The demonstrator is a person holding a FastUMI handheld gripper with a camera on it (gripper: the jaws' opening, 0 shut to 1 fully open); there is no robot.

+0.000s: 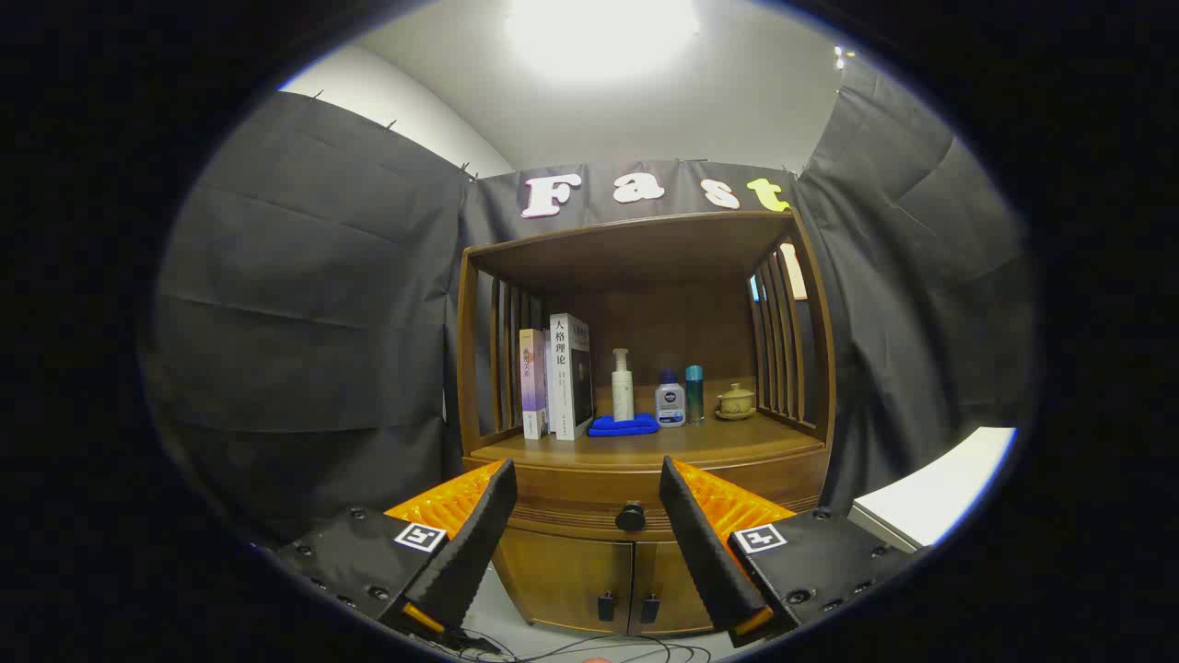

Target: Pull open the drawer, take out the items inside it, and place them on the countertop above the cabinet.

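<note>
Drawer [636, 506] closed; knob [630, 517] between spread fingers [484, 516], untouched.

Two books [557, 379], blue cloth [624, 425], three bottles [671, 398], small teapot [735, 401].

Glossy wooden cabinet [645, 460] — matt cloth wall [313, 276]

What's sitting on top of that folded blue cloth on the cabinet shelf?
A white pump bottle stands at the back of the blue cloth; whether it rests on it or just behind is unclear. The drawer below is closed, hiding its contents. The open claw frames its knob.
</note>
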